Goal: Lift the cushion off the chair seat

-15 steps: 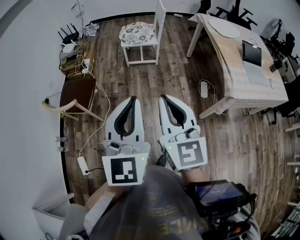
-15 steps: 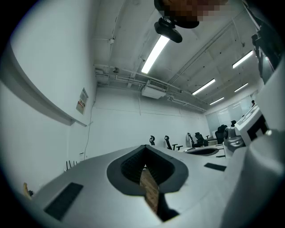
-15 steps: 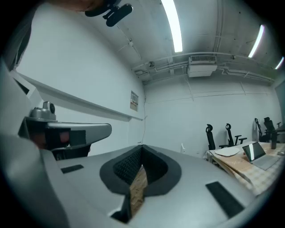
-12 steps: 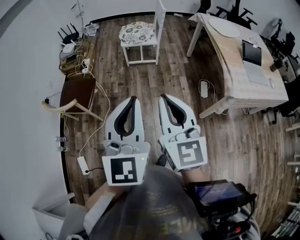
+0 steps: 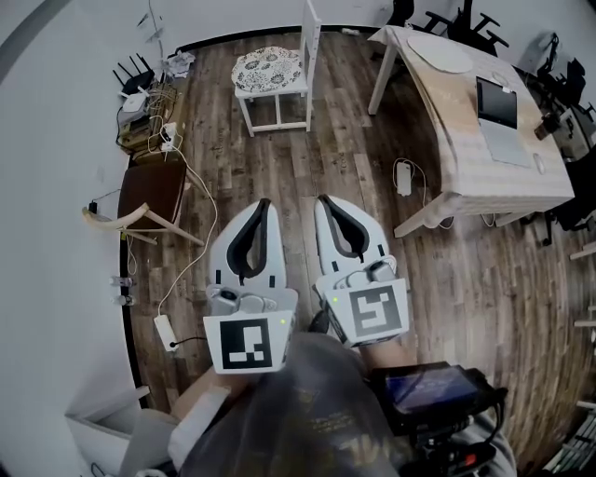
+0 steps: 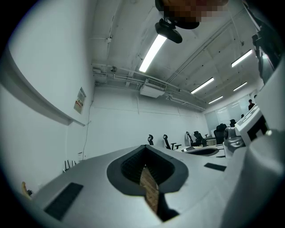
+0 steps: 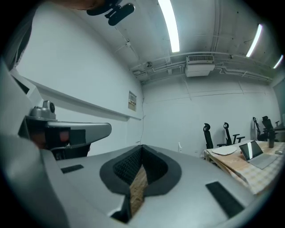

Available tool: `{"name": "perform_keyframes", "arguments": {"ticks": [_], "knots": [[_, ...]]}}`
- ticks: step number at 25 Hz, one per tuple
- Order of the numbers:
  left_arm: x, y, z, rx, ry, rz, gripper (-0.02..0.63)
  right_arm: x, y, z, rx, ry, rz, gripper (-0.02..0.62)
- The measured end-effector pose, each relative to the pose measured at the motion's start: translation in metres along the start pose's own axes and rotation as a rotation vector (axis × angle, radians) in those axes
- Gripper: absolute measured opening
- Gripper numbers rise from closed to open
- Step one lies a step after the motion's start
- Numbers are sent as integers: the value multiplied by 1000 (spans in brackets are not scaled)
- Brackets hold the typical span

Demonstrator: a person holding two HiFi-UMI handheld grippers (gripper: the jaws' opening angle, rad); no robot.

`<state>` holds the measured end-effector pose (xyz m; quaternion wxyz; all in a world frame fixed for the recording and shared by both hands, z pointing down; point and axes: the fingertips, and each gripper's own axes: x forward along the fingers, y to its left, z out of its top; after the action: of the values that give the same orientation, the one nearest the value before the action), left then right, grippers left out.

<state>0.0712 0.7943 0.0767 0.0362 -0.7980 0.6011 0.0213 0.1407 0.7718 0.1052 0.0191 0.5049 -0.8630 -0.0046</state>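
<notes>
A round cushion [image 5: 268, 67] with a dark-and-white lace pattern lies on the seat of a white chair [image 5: 308, 39] at the far end of the wooden floor. Both grippers hover side by side close to me, far short of that chair and pointing toward it. My left gripper [image 5: 264, 202] is shut with nothing between its jaws. My right gripper [image 5: 322, 198] is also shut and empty. In the left gripper view the left gripper [image 6: 145, 148] shows only closed tips with floor behind, as does the right gripper [image 7: 141, 147] in the right gripper view.
A brown wooden chair [image 5: 155, 186] stands at the left wall amid cables and a power strip [image 5: 164, 329]. A long table [image 5: 484, 154] at the right carries a laptop [image 5: 496, 102] and a round mat [image 5: 440, 55]. A white adapter [image 5: 403, 177] lies on the floor. Office chairs [image 5: 466, 20] stand behind.
The chair and floor sit slightly higher in the head view and the grippers slightly lower. Both grippers stay shut side by side.
</notes>
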Motion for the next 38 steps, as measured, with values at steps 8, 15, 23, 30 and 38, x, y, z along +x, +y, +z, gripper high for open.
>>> {"name": "perform_keyframes", "arguments": {"ticks": [8, 15, 23, 30, 38], "knots": [[11, -26, -4, 39, 18, 20, 6, -4, -23, -15, 60, 15, 11, 6], [28, 3, -26, 31, 66, 62, 6, 27, -26, -28, 71, 36, 27, 6], [101, 54, -39, -12, 50, 47, 6, 108, -42, -36, 96, 57, 60, 6], [168, 107, -31, -18, 2, 10, 6, 194, -54, -15, 52, 24, 34, 6], [217, 163, -32, -24, -27, 13, 6, 269, -49, -6, 34, 4, 48, 6]]}}
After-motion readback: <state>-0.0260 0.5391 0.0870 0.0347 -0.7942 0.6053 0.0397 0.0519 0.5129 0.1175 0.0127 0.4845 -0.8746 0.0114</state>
